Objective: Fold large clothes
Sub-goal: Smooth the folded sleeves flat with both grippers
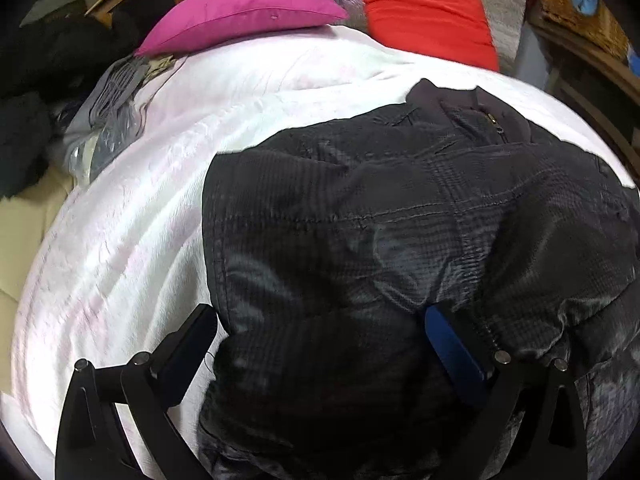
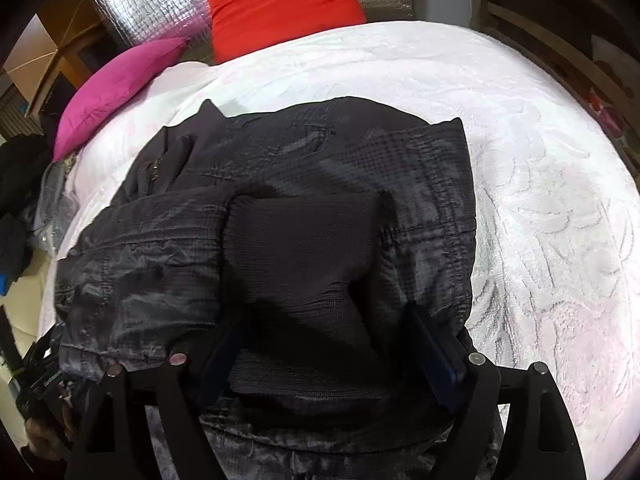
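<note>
The dark quilted jacket point(image 1: 380, 240) lay on the white bedspread point(image 1: 120, 240) of the bed, already gathered into a compact bundle, its collar and zip toward the pink cushion point(image 1: 240, 16) and red cushion point(image 1: 428, 16) at the head. In the right wrist view a ribbed knit cuff point(image 2: 304, 256) rested on top of the folded body.

The step in hand looked like letting go after a fold. To do it well, both tools would want to lift straight off with jaws wide, so no padding catches on a pad and drags the layer open; the cuff should stay tucked flat on the bundle, and the near hem squared before any further fold.

The left hand-held gripper point(image 1: 320, 344) stood very wide open: its left finger lay on the bedspread just beside the jacket's edge, its blue-padded right finger point(image 1: 452, 344) sat against a crease of the fabric, gripping nothing. The right hand-held gripper point(image 2: 332, 344) was also spread wide, straddling the near end of the cuff; its pads seemed not to press on the knit, though the dark cloth made that hard to judge.
</note>
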{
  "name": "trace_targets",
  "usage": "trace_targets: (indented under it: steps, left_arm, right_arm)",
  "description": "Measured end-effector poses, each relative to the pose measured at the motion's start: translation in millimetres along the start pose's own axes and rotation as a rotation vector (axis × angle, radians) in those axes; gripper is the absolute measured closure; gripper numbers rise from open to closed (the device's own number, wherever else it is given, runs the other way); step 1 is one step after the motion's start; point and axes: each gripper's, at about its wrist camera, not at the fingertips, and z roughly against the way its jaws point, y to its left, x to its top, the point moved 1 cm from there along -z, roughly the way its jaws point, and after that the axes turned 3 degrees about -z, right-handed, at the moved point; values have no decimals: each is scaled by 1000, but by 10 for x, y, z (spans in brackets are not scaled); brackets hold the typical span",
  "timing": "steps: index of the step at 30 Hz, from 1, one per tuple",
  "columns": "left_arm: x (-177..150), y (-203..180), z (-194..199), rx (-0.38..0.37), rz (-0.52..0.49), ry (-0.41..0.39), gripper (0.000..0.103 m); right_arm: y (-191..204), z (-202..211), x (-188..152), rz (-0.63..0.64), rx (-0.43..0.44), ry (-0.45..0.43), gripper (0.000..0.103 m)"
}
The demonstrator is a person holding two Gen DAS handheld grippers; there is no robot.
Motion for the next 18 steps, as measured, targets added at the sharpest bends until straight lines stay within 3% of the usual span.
trace_targets:
  steps: [5,9,14,18]
  left_arm:
    - [49,-35,195,41,-21,-84,0]
    - [97,9,397,6,24,-171,0]
    - [95,-132,212,-17,-27,-85,0]
    - [61,-225,146,10,-70,-64,0]
  right_arm:
    - [-333,262,57,-201,175,-68,19]
    - [-404,416,89,-206,210,-123,19]
    - [-446,203,77,-244,202,-48,23]
    - [-374,169,64,-231,188,-40,47]
